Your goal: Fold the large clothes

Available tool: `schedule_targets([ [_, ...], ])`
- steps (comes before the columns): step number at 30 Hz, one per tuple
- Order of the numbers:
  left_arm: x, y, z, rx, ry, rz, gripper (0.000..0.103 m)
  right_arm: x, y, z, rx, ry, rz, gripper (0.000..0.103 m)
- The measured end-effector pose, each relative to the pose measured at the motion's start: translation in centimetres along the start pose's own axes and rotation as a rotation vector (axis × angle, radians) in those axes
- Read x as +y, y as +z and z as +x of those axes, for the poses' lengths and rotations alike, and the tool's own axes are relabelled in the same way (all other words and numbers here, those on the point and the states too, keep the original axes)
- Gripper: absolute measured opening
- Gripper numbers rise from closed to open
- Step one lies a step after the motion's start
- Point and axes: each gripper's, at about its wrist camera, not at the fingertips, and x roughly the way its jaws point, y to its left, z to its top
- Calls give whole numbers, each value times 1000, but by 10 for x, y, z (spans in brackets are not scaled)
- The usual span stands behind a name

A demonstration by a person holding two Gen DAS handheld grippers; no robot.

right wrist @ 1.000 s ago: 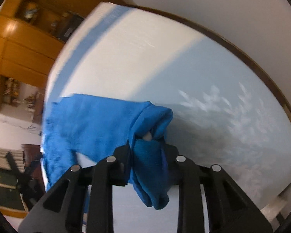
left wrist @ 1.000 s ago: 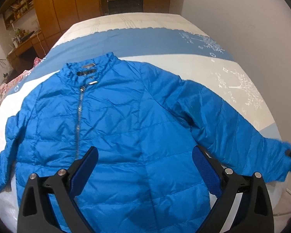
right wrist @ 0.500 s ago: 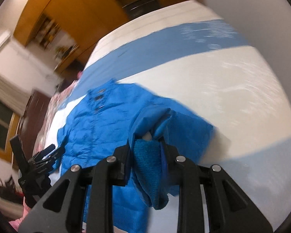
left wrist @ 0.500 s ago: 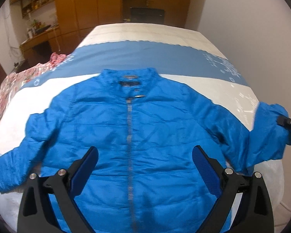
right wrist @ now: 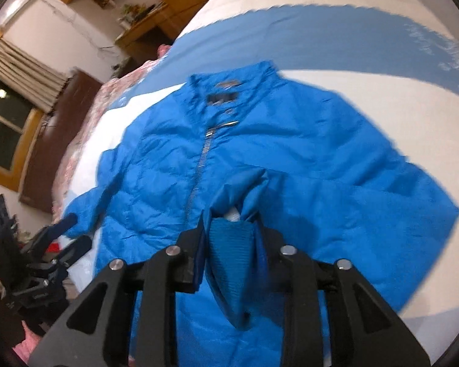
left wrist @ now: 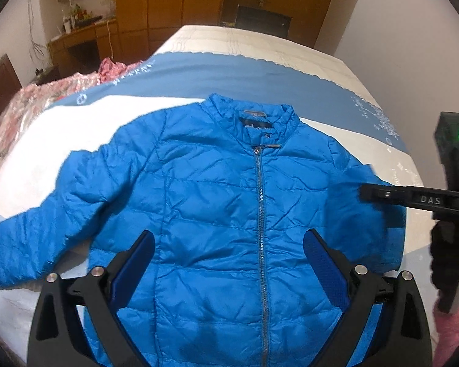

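Observation:
A bright blue puffer jacket [left wrist: 223, 202] lies front up on the bed, zipped, collar toward the far end. It also fills the right wrist view [right wrist: 260, 159]. My left gripper [left wrist: 229, 263] is open and empty, hovering over the jacket's lower front. My right gripper [right wrist: 232, 235] is shut on the ribbed cuff [right wrist: 229, 244] of the jacket's right-hand sleeve and holds it over the jacket's body, so the sleeve doubles back. The right gripper shows at the right edge of the left wrist view [left wrist: 373, 194]. The other sleeve [left wrist: 36, 238] lies stretched out to the left.
The bed [left wrist: 199, 73] has a white and blue cover. A pink floral blanket [left wrist: 18, 113] is heaped along its left side. A white wall [left wrist: 413, 30] runs close along the right side. Wooden cabinets and a desk [left wrist: 85, 33] stand beyond.
My right gripper has carried the cuff up off the bed's right edge and inward over the jacket's body. The left wrist view has swung left, bringing the zipper toward the centre.

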Motion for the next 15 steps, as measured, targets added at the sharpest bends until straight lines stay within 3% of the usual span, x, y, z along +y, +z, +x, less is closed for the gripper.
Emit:
schedule_targets([
  [3,-7,-1,7,20,-60,6,97,1,-3,-11,-5,175,16,37],
  [5,-17,-2,12,37,-114,18,97,-2,-9,-27,-29,231,26,40],
  [8,-32,-1,31,90,-167,17,97,-12,-18,-53,-73,161,31,40],
  [13,-44,1,82,198,-163,-19,97,-45,-48,-87,-116,-6,72,40],
  [15,-45,3,102,229,-165,-45,97,-58,-59,-93,-119,-30,101,40],
])
